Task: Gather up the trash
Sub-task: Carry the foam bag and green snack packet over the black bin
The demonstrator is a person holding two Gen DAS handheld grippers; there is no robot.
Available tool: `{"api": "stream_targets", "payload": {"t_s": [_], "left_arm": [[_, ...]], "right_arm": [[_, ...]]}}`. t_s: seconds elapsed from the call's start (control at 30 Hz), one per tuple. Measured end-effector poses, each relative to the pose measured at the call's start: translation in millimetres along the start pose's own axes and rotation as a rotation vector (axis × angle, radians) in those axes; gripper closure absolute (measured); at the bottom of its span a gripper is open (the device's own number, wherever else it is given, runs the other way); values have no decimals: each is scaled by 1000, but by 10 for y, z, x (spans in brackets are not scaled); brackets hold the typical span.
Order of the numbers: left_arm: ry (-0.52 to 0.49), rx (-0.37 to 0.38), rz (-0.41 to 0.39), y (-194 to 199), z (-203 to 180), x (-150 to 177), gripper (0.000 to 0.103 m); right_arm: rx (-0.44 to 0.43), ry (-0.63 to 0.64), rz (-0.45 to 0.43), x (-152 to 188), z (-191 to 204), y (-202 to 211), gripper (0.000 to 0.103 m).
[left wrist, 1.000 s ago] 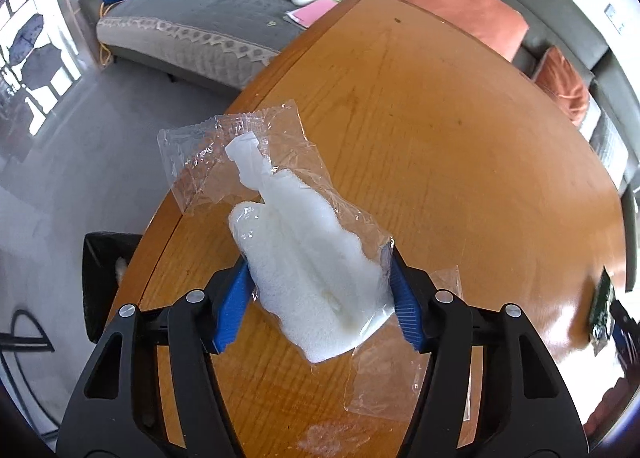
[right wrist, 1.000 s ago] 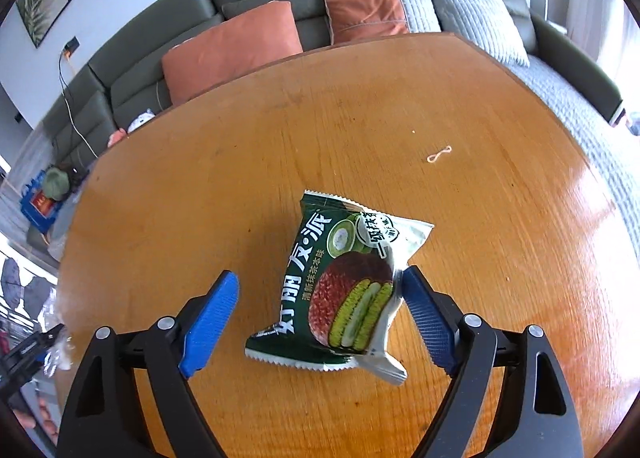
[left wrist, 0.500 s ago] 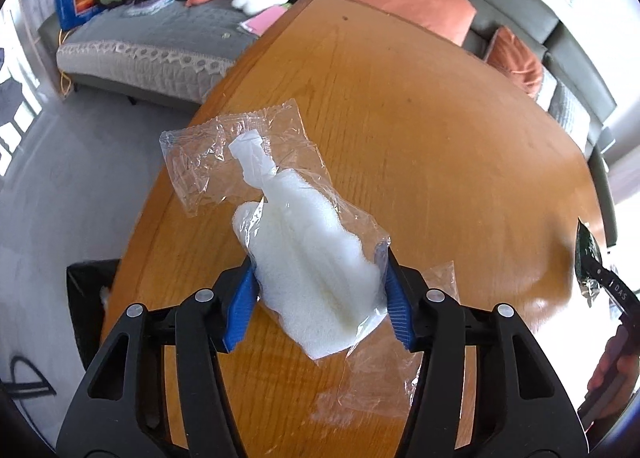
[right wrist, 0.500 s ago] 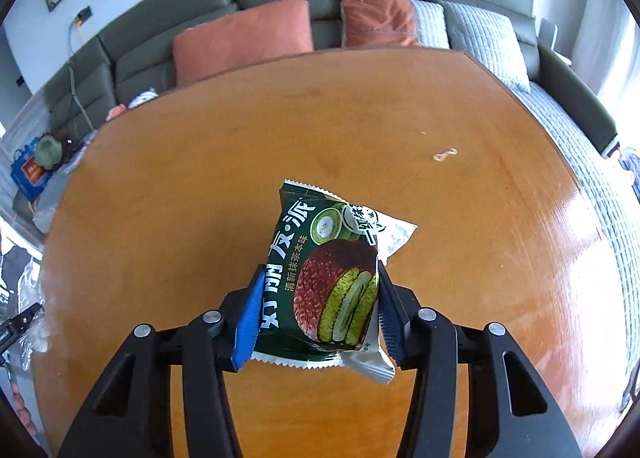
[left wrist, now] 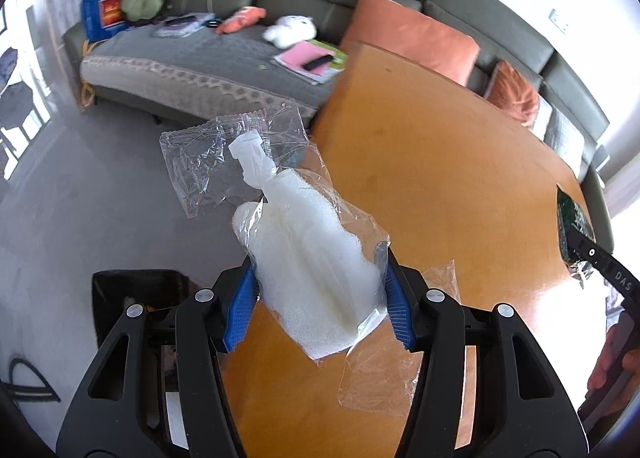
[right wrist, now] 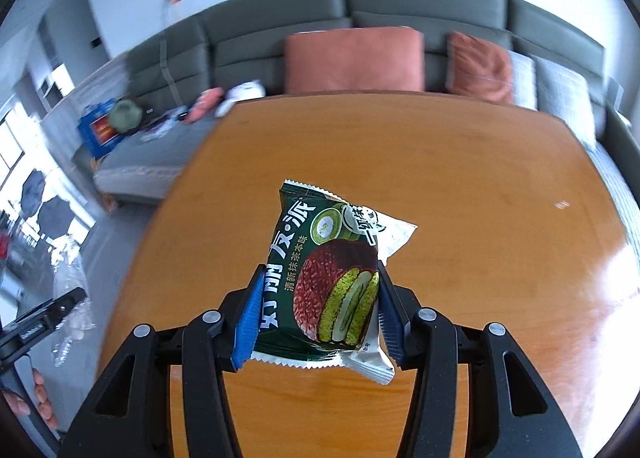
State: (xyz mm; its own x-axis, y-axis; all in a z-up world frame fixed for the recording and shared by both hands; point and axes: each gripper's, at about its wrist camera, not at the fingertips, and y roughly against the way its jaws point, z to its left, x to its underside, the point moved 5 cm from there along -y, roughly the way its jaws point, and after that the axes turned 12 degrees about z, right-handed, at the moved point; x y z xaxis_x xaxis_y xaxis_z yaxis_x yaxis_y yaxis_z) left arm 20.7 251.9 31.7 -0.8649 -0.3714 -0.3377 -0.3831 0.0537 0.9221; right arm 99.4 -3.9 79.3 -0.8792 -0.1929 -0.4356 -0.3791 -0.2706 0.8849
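My left gripper (left wrist: 318, 308) is shut on a clear plastic bag with white foam inside (left wrist: 308, 254) and holds it in the air over the left edge of the wooden table (left wrist: 440, 178). A black trash bin (left wrist: 132, 298) stands on the floor below, left of the gripper. My right gripper (right wrist: 318, 322) is shut on a green snack wrapper (right wrist: 320, 278) and holds it above the table (right wrist: 460, 186). The wrapper also shows at the right edge of the left wrist view (left wrist: 572, 226). The left gripper with its bag shows at the left edge of the right wrist view (right wrist: 60, 298).
A grey sofa (left wrist: 224, 38) with orange cushions (left wrist: 412, 38), toys and papers runs behind the table. A small scrap (right wrist: 562, 204) lies on the table at the right. The grey floor (left wrist: 80, 198) lies left of the table.
My right gripper closed on the snack wrapper and lifted it off the table. My left gripper carried the foam bag left, past the table edge, toward the bin. Both views swung left.
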Motion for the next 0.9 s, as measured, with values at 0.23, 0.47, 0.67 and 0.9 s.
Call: {"api": "stream_targets", "payload": {"t_s": [0.23, 0.47, 0.67, 0.9], "left_arm": [[91, -31, -25, 237, 648, 180, 48], [204, -64, -37, 383, 1264, 413, 48], [288, -115, -22, 457, 1806, 658, 47], [417, -196, 26, 511, 2578, 1094, 45]], "right_arm": [[-62, 158, 19, 17, 960, -43, 50], [-142, 277, 47, 144, 1725, -76, 50], [-271, 418, 102, 411, 2600, -129, 50], [-418, 626, 180, 830, 3759, -158, 50]]}}
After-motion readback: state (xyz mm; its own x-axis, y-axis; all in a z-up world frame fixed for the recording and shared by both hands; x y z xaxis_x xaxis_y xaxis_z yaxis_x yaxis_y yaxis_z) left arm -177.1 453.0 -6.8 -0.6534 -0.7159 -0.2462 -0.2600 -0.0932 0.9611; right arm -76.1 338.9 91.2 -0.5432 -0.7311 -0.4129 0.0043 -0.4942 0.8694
